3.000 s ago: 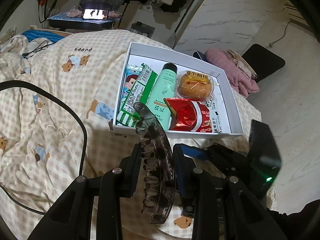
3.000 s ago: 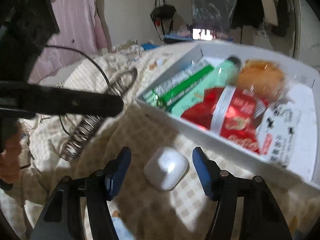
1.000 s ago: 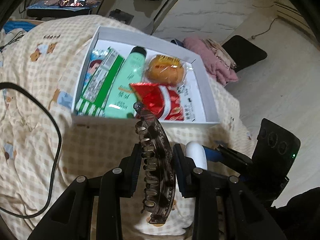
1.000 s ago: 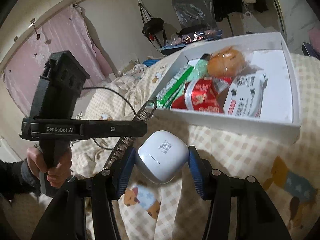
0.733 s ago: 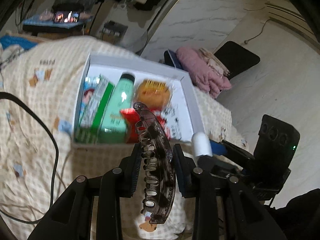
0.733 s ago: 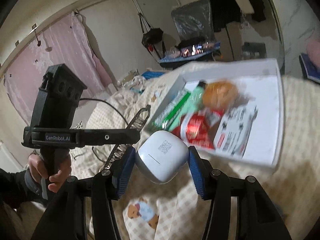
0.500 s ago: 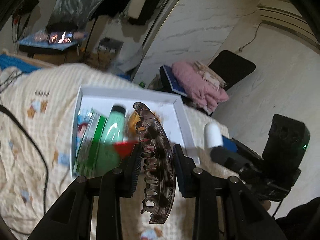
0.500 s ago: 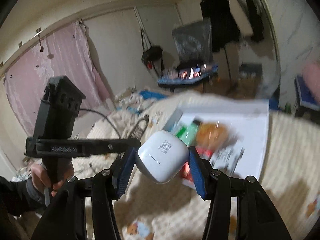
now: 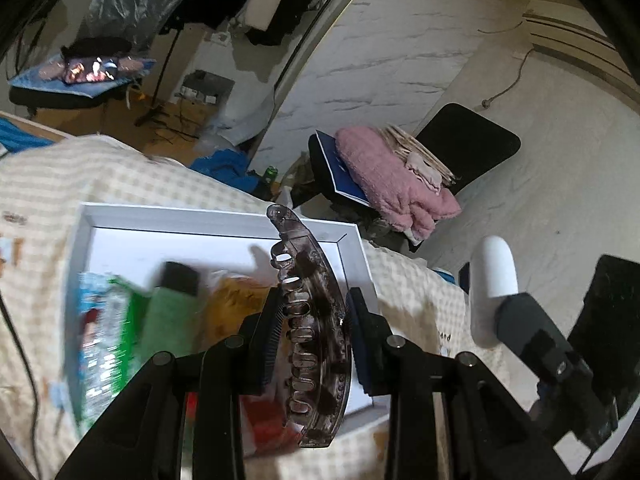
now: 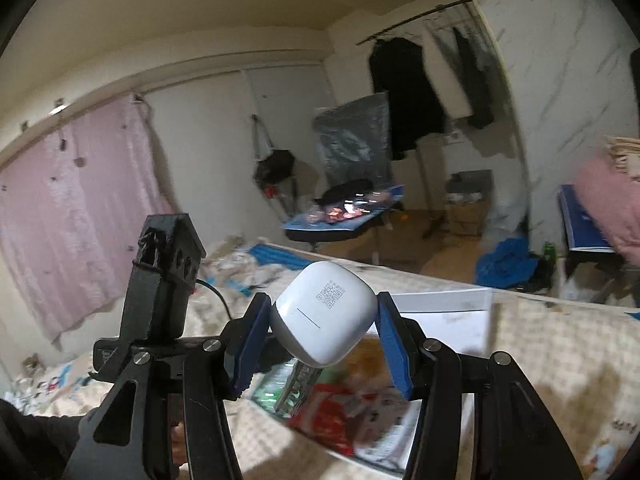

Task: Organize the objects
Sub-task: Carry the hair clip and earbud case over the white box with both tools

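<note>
two black hand-held grippers with blue finger pads
the left gripper has matte black angular linkage arms, each joint fixed with a round silver screw, and ribbed dark blue pads on its fingers; the right gripper is built alike, with brighter blue pads and silver screws at the pivots; seen from the right wrist view, the left unit carries a boxy black housing with a thin black cable behind it

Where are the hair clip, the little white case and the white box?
hair clip (image 9: 316, 316), left wrist view, middle of its spine.
white case (image 10: 326, 312), right wrist view, top face.
white box (image 9: 200, 219), left wrist view, far rim.
</note>
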A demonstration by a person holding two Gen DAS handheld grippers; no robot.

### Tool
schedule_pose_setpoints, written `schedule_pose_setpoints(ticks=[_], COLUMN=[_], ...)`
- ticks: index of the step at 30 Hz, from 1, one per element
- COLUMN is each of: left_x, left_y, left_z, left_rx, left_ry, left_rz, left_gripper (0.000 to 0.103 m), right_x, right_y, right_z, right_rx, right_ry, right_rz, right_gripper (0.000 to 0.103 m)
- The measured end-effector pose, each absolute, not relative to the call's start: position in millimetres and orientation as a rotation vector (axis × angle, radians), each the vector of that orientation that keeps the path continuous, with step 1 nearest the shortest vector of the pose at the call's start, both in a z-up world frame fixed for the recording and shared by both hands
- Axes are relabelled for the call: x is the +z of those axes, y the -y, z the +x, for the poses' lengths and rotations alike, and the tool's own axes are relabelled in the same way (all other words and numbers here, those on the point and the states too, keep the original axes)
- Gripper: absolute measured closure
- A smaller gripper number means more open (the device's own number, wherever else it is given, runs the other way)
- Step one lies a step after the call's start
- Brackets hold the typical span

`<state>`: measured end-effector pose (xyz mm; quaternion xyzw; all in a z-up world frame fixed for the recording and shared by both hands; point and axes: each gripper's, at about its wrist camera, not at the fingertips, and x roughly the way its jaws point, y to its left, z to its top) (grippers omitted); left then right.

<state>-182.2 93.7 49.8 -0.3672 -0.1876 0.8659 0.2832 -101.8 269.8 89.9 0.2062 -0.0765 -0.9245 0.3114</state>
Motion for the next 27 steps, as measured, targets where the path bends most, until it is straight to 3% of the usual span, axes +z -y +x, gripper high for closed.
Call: schedule_pose_setpoints(ticks=[7,27], left_x=[24,23], left_y=[-125,-145], left_z=[-193,-188], left_rx=[2.285,2.239], left_ry=[0.471,0.534], left_rz=[-0.975,-0.918], left_gripper=[0.068,0.068], right_x=[75,72], right_y=[-289,-329], right_z=[-119,-127], right_rx=[-2.493,-2.569], right_ry=[0.243,0.312], right_rz=[0.625,0.642], right_gripper=[0.048,0.048])
